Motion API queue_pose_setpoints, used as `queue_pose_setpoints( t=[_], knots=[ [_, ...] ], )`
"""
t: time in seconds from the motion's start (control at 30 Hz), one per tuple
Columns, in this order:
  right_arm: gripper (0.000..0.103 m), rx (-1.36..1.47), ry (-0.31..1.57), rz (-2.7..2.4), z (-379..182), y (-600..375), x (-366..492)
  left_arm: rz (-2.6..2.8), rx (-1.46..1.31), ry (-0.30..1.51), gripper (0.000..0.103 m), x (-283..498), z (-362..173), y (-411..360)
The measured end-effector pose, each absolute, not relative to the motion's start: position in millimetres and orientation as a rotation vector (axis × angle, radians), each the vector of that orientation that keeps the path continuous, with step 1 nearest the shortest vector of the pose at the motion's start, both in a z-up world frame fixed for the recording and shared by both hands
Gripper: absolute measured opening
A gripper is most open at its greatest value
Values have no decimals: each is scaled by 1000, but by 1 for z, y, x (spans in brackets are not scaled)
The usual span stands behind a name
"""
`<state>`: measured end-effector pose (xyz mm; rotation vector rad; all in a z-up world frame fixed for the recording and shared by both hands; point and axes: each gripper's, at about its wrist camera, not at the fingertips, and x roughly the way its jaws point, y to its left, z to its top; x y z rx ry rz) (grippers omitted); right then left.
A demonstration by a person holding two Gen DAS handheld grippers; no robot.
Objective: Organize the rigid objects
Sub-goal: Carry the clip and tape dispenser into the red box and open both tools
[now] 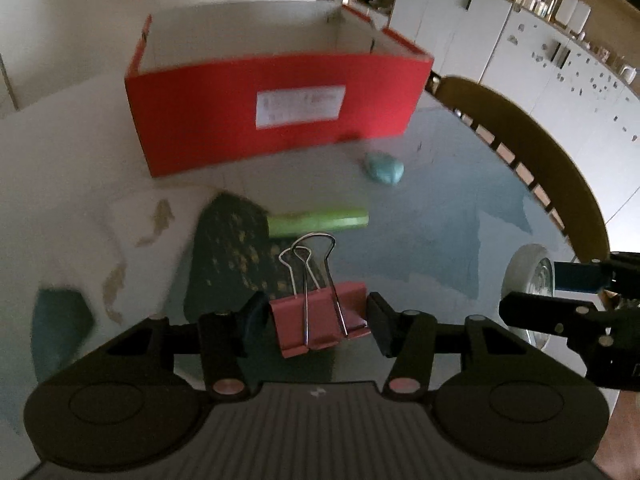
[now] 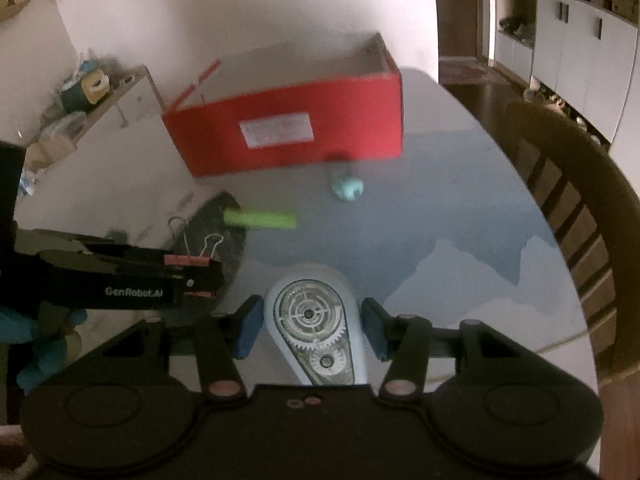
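Note:
My left gripper [image 1: 316,314] is shut on a red binder clip [image 1: 320,320] with its wire handles standing up, held a little above the table. From the right wrist view the left gripper [image 2: 196,276] and clip [image 2: 188,260] show at the left. My right gripper [image 2: 310,316] is shut on a pale blue correction tape dispenser [image 2: 312,320] with clear gears; it also appears at the right edge as the right gripper [image 1: 548,288] with the dispenser [image 1: 528,276]. An open red box [image 1: 272,120] [image 2: 288,128] stands behind both.
A green tube [image 1: 320,220] [image 2: 260,219] and a small light blue object [image 1: 384,168] [image 2: 347,188] lie on the table [image 1: 420,240] before the box. A wooden chair [image 1: 540,152] [image 2: 580,184] stands at the right edge. White cabinets line the far wall.

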<state>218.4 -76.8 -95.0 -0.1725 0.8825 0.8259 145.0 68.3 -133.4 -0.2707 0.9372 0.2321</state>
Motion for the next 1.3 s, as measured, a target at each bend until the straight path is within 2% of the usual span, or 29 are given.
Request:
queue_pose_setpoints(
  t=[0.67, 0.97, 1.3],
  knots=[
    [53, -189, 731, 850, 2, -21, 287, 201, -188, 789, 54, 201, -25, 120],
    [53, -163, 682, 846, 27, 11, 331, 237, -163, 782, 54, 232, -21, 142],
    [53, -164, 727, 817, 5, 60, 380, 298, -161, 813, 54, 282, -36, 177]
  ],
)
